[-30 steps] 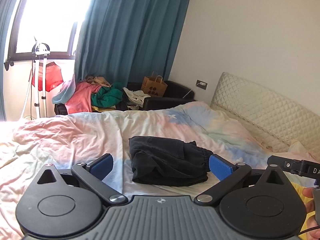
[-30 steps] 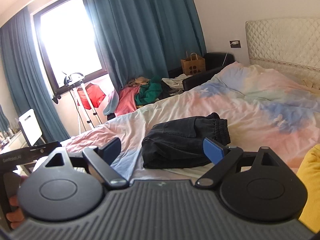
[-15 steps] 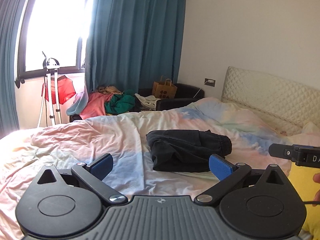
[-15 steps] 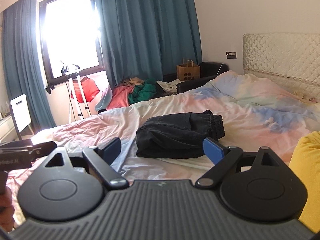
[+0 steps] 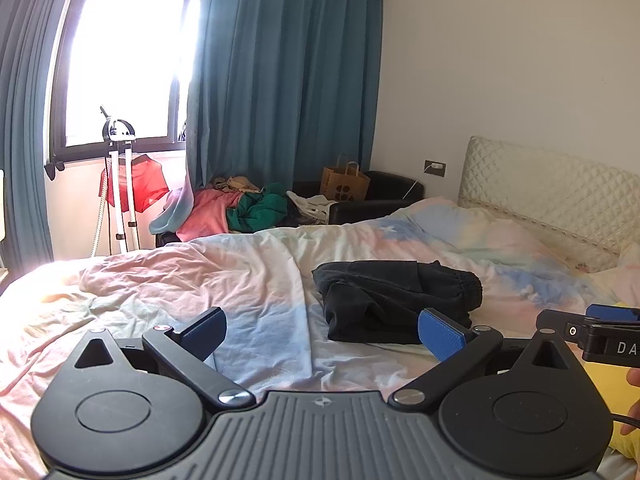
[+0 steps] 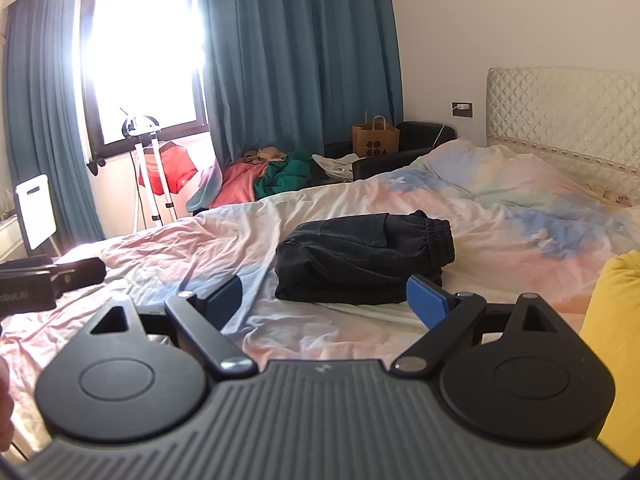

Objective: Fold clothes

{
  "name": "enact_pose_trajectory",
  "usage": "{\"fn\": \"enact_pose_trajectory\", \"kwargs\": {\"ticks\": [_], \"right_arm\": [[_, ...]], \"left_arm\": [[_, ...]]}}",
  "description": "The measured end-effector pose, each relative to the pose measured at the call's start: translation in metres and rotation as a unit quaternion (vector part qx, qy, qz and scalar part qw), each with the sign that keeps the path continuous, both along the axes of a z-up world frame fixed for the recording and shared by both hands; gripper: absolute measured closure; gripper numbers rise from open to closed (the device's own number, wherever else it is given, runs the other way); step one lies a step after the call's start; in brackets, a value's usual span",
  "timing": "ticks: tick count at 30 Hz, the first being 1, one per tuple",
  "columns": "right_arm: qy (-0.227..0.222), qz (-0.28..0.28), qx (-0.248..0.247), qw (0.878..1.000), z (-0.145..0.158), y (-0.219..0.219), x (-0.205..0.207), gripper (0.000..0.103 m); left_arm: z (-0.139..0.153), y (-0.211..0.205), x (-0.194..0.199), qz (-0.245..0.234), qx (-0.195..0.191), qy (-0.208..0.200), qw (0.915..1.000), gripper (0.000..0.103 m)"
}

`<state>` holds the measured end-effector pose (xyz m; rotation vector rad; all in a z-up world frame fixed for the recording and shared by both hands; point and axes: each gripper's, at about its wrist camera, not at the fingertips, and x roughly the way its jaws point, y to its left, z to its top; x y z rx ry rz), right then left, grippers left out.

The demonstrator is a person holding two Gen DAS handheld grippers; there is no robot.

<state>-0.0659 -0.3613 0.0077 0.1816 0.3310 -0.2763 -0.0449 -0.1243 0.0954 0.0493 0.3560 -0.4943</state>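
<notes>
— Left wrist view first. Left gripper [image 5: 322,330]?
— Held above the bed [image 5: 248,280], blue pads spread wide, nothing between them.
— And the trousers [image 5: 396,300]?
— Black, folded into a thick bundle, lying on the pastel duvet ahead of the gripper and a little right of centre. Elastic waistband at the right end. Right pad overlapping the bundle's near corner in the picture only; apart from the cloth.
— Anything at the right edge?
— Right gripper [image 5: 592,328], seen side-on, black with a blue tip, above a yellow cloth [image 5: 604,376]. Cannot tell from here how its jaws stand.
— Background?
— Teal curtains [image 5: 288,92], bright window [image 5: 120,60], white stand [image 5: 118,184] with a red garment, heap of clothes [image 5: 240,208] beyond the bed, paper bag [image 5: 344,184] on a dark chair, quilted headboard [image 5: 552,200].

— Now the right wrist view.
— Right gripper [image 6: 324,302] also spread wide and empty, raised over the duvet.
— Trousers [image 6: 366,260]?
— Straight ahead, between the two pads in the picture but beyond them, untouched. Folded layers stacked, waistband toward the headboard [image 6: 560,116].
— Left side?
— Left gripper [image 6: 52,278] poking in at the edge, dark and partly cut off. Yellow cloth [image 6: 616,332] just beside the right jaw, at the frame's right.
— Rest of the room?
— Same curtains [image 6: 300,56], window [image 6: 140,40], stand [image 6: 154,176], clothes heap [image 6: 272,176], bag [image 6: 374,136].
</notes>
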Motion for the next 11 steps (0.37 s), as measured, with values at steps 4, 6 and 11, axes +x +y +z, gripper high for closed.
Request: {"fn": "enact_pose_trajectory", "kwargs": {"ticks": [4, 6, 11], "right_arm": [[0.006, 0.001, 0.003, 1.0, -0.0033, 0.0049, 0.0027, 0.012], [0.006, 0.0, 0.004, 1.0, -0.0045, 0.0065, 0.0026, 0.012], [0.008, -0.007, 0.001, 1.0, -0.0047, 0.0086, 0.0016, 0.012]], "left_arm": [[-0.002, -0.0013, 0.0008, 0.001, 0.004, 0.001, 1.0, 0.0], [-0.0033, -0.0027, 0.0013, -0.001, 0.007, 0.002, 1.0, 0.0], [-0.0052, -0.0042, -0.0002, -0.004, 0.016, -0.001, 0.9999, 0.0]]}}
